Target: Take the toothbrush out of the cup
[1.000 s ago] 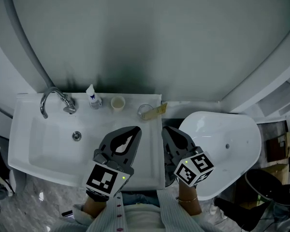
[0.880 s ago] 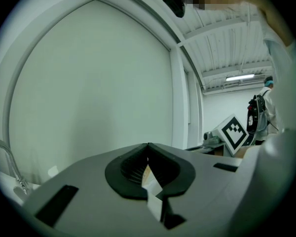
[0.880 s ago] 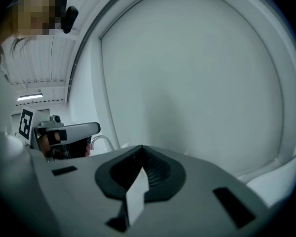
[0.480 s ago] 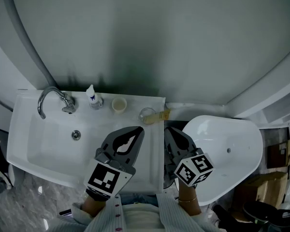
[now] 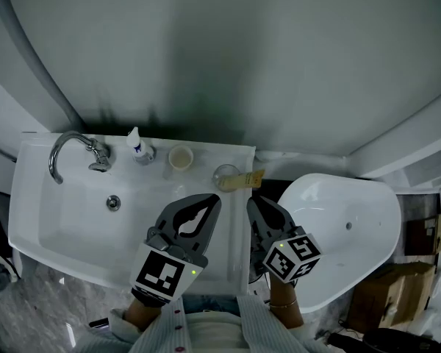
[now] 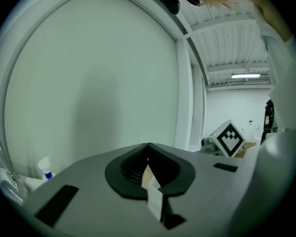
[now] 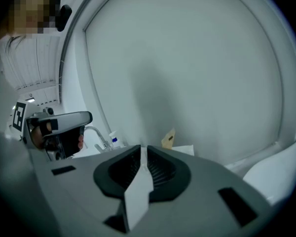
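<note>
Faucet [image 5: 67, 151] out at nine o'clock on the white sink [image 5: 44, 226], small bottle [image 5: 138, 147] and beige cup [image 5: 180, 157] along the back ledge, and the left gripper [image 5: 213, 198] hovers over the basin's right edge with jaws pressed together, empty. Straight up at its twelve o'clock stands the clear cup [image 5: 223, 173] on the ledge corner, tan toothbrush [image 5: 247, 179] leaning out toward three o'clock. Right gripper [image 5: 254, 201] sits just under that, jaws opening a crack with nothing between them, toilet [image 5: 353, 219] off at four o'clock
</note>
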Tool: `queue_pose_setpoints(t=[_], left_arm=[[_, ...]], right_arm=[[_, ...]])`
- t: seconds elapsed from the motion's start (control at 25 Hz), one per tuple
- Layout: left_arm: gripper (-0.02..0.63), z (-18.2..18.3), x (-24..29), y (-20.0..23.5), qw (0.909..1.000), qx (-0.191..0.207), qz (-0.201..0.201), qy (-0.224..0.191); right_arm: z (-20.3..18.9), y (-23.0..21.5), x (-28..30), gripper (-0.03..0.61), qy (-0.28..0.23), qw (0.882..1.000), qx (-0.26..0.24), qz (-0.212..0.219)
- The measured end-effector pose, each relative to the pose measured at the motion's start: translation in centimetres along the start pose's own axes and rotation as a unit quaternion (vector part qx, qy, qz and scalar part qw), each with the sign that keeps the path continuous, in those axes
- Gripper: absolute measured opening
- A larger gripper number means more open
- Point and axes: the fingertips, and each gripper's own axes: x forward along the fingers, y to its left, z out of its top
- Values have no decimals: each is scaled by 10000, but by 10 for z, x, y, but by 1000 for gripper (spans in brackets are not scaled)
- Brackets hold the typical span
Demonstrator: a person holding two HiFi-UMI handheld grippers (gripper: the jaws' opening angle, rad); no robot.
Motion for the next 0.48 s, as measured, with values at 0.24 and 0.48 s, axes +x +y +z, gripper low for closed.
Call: queue_pose_setpoints(t=[0.24, 0.48], left_arm=[[17, -12, 7, 13, 9998, -106, 67, 129], [17, -25, 15, 21, 9994, -220, 73, 264]], right_arm=[[-19, -11, 12, 68, 248, 9995, 180, -42], [-32, -23, 24, 142, 441, 9984, 337, -137]])
